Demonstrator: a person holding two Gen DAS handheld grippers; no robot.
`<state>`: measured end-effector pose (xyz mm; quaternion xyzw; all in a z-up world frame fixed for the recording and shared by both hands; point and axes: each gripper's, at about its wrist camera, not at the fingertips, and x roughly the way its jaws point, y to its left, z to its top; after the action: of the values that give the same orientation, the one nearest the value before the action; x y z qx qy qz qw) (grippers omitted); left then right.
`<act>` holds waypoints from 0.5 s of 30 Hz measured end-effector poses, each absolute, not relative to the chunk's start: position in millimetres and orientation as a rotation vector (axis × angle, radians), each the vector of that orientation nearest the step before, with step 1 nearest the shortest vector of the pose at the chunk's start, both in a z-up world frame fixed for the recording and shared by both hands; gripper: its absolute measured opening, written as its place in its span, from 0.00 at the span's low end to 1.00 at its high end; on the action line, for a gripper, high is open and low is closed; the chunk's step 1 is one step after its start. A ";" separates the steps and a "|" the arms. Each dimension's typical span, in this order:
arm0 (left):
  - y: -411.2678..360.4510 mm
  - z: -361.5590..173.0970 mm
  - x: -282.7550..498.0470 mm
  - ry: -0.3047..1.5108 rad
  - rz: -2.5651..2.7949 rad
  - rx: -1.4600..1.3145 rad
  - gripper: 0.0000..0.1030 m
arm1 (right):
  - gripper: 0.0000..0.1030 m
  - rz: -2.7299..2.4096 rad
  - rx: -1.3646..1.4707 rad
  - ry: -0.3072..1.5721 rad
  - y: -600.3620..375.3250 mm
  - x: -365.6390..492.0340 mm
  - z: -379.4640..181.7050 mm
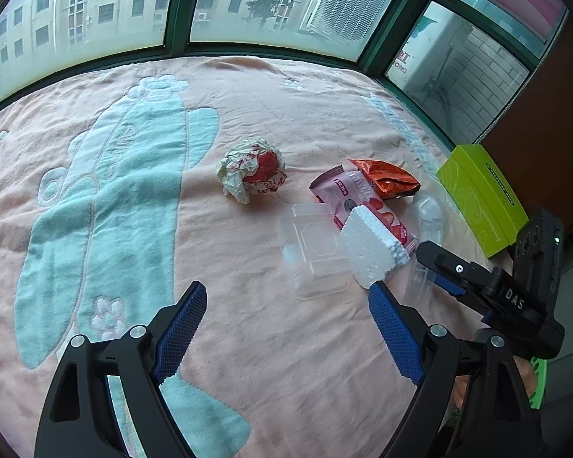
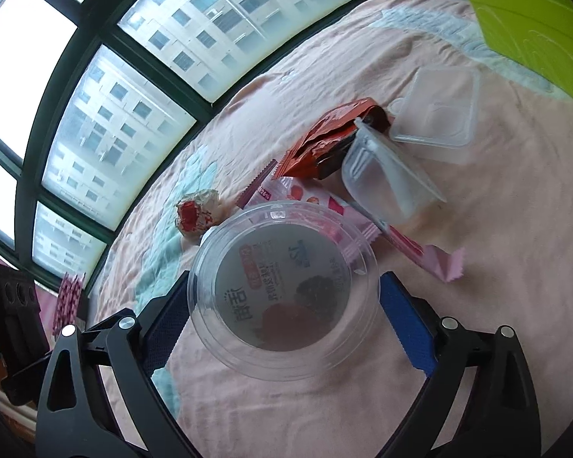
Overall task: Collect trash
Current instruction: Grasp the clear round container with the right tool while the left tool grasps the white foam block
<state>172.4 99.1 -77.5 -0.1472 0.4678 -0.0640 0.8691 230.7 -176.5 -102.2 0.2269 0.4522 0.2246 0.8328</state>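
1. One peach blanket [image 1: 248,343] with a teal cartoon print covers the whole work surface. All the trash lies loose on it, mostly bunched toward its right side.
2. A lime-green carton [image 1: 481,198] sits at the blanket's right edge, just beyond the litter. Whether it is trash or the place to put trash, I cannot tell.
3. The left gripper [image 1: 286,288] hangs above the blanket with its jaws spread wide and nothing in them. It is aimed at the near side of the pile, probably so it can take the next piece.
4. The right gripper [image 2: 286,278] also stands wide. It straddles a round clear plastic lid [image 2: 286,294] that lies flat between its pads. No firm clamp shows, so it looks lined up for a pinch across the rim.
5. A clear clamshell tray [image 1: 313,252] lies flat, touching a white foam block [image 1: 370,248] that leans over its right edge.
6. A clear cup [image 2: 386,175] lies tipped on its side against the wrappers.
7. A pink snack wrapper [image 1: 340,187] runs under the foam, and an orange wrapper [image 1: 386,177] lies just behind it.
8. A crumpled red-and-white paper ball [image 1: 252,171] sits apart to the left, so it will need a reach of its own.
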 end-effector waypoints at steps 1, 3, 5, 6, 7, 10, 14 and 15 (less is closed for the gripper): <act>98.0 -77.5 172.9 0.979 -0.138 -0.310 0.81 | 0.90 0.474 0.486 0.955 -177.2 229.3 -100.9; 93.1 -76.7 175.1 0.978 -0.151 -0.311 0.81 | 0.90 0.465 0.487 0.941 -181.3 225.0 -94.8; 87.1 -75.7 177.6 0.977 -0.161 -0.305 0.81 | 0.90 0.450 0.471 0.921 -185.5 219.1 -87.1; 83.8 -75.1 179.5 0.976 -0.168 -0.301 0.81 | 0.90 0.442 0.462 0.908 -189.1 215.2 -82.6; 79.4 -74.4 181.7 0.974 -0.175 -0.296 0.81 | 0.90 0.431 0.459 0.895 -193.4 211.0 -77.9; 65.2 -72.0 189.2 0.971 -0.203 -0.286 0.81 | 0.90 0.411 0.464 0.866 -205.7 200.3 -66.7; 44.8 -69.4 199.9 0.966 -0.245 -0.243 0.81 | 0.90 0.378 0.474 0.840 -226.5 184.8 -53.2; 40.7 -68.8 202.1 0.967 -0.254 -0.241 0.81 | 0.90 0.371 0.478 0.832 -231.1 180.9 -50.4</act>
<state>202.1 40.7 -68.8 -0.1151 0.4624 -0.1213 0.8708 180.9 -231.1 -50.4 0.2288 0.3980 0.1776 0.8704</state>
